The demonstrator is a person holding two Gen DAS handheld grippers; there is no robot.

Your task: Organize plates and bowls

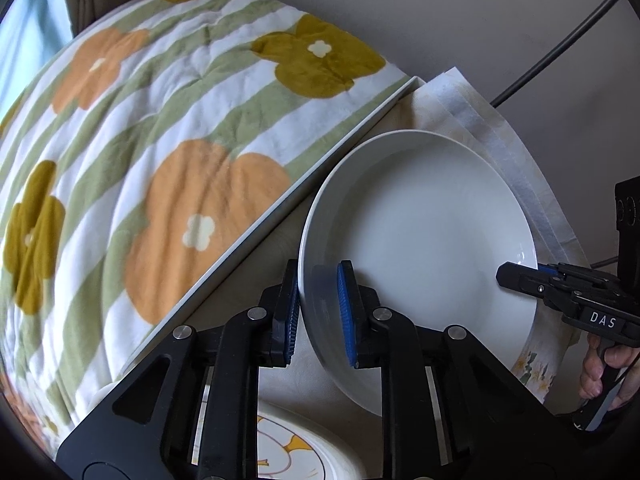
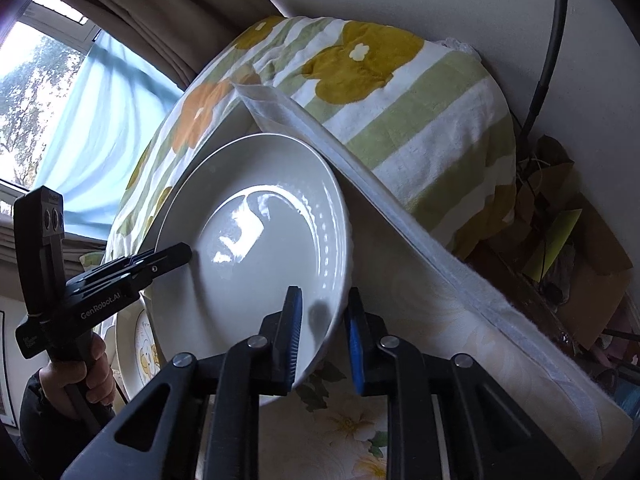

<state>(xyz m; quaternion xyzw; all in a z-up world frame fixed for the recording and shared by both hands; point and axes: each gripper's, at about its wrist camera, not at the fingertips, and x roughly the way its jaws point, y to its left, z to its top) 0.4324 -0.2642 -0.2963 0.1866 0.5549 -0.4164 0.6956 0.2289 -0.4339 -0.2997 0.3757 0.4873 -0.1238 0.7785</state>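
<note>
A large plain white plate [image 1: 424, 240] is held tilted above the table. My left gripper [image 1: 320, 312] is shut on its left rim, one blue pad on each face. My right gripper [image 2: 324, 328] is shut on the opposite rim of the same plate [image 2: 256, 248], and its black fingers show at the plate's right edge in the left wrist view [image 1: 520, 278]. A second plate with a yellow cartoon print [image 1: 296, 452] lies below, partly hidden by my left gripper; it also shows in the right wrist view [image 2: 140, 356].
A flowered, green-striped blanket [image 1: 160, 140] covers a bulky shape just left of the plate, with a white board edge [image 1: 280, 208] along it. A floral cloth [image 2: 440, 340] covers the table. A wall and a black cable [image 1: 560, 44] stand behind. Clutter [image 2: 560, 240] sits at the far right.
</note>
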